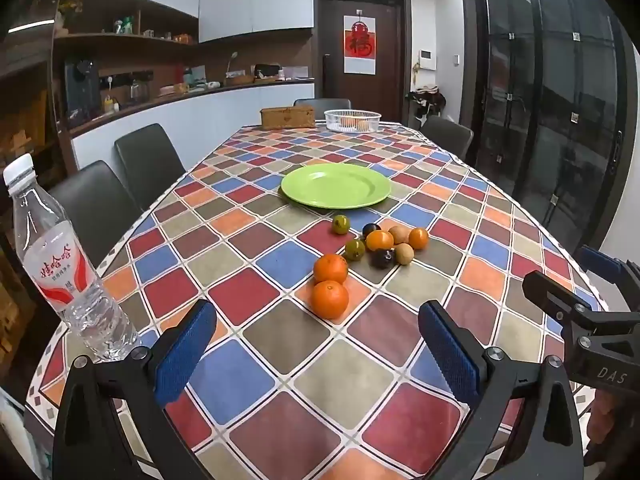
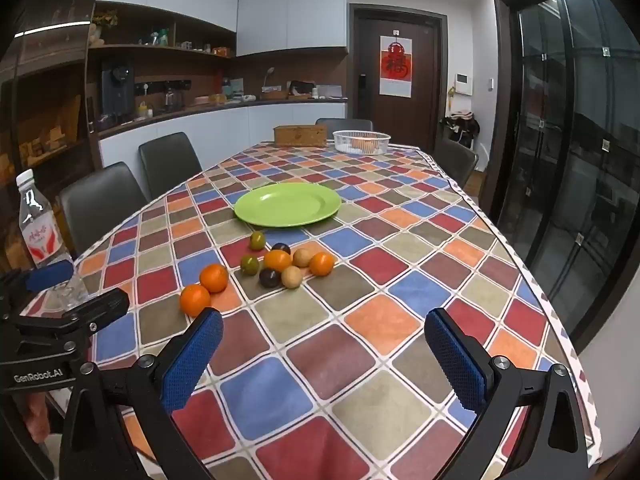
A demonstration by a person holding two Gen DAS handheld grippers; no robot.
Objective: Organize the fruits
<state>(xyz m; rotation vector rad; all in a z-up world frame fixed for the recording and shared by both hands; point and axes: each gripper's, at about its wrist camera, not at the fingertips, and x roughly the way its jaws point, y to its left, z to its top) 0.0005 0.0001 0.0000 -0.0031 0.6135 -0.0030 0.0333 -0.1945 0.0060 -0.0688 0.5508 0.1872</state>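
Orange mandarins (image 1: 330,285) plus a bunch of smaller fruits (image 1: 380,242) sit loose on the checked tablecloth (image 1: 280,332), ahead of both tools, with the green plate (image 1: 335,185) empty just beyond them. So I'd say nothing's sorted yet, this looks like the very start. The left gripper (image 1: 318,352) is wide open with nothing in it and tilts down toward the nearest mandarin; the right gripper (image 2: 324,356) is the same, open and empty, with the fruit ahead and to its left. Next move probably needs one tool to reach forward, straddle a mandarin and close gently. A water bottle (image 1: 60,264) stands off to the left.
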